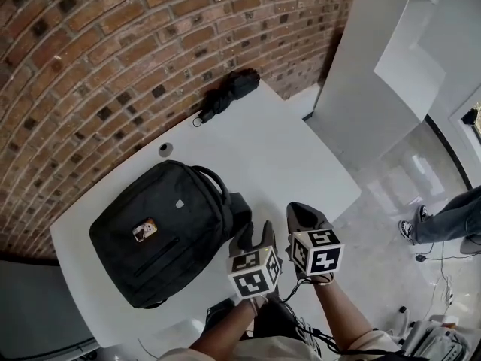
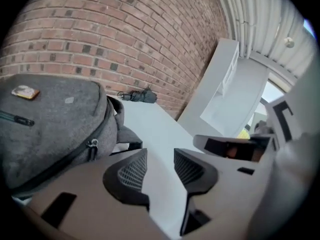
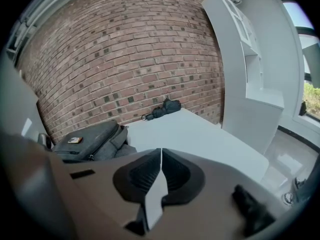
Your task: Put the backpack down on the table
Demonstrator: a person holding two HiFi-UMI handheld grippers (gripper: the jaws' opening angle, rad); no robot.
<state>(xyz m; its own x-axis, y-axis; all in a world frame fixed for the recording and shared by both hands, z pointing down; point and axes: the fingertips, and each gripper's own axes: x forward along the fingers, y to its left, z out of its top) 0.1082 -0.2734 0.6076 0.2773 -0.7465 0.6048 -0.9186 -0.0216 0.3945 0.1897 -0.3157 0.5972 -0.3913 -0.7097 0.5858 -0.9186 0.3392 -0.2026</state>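
Note:
The black backpack [image 1: 161,228] lies flat on the white table [image 1: 285,156], its front face up and a small badge on it. Its top handle and a strap point toward my grippers. In the left gripper view the backpack [image 2: 50,124] fills the left side, and in the right gripper view it [image 3: 90,139] lies at the left. My left gripper [image 1: 255,235] hovers just right of the bag near the table's front edge; it [image 2: 160,156] is open with only bare table between the jaws. My right gripper [image 1: 304,215] is beside it; it [image 3: 161,154] is shut on nothing.
A folded black umbrella [image 1: 225,96] lies at the table's far end against the brick wall [image 1: 113,43]. A small round thing [image 1: 165,149] sits near the wall edge. A white cabinet [image 1: 376,74] stands to the right. A person's legs [image 1: 443,220] show on the floor at right.

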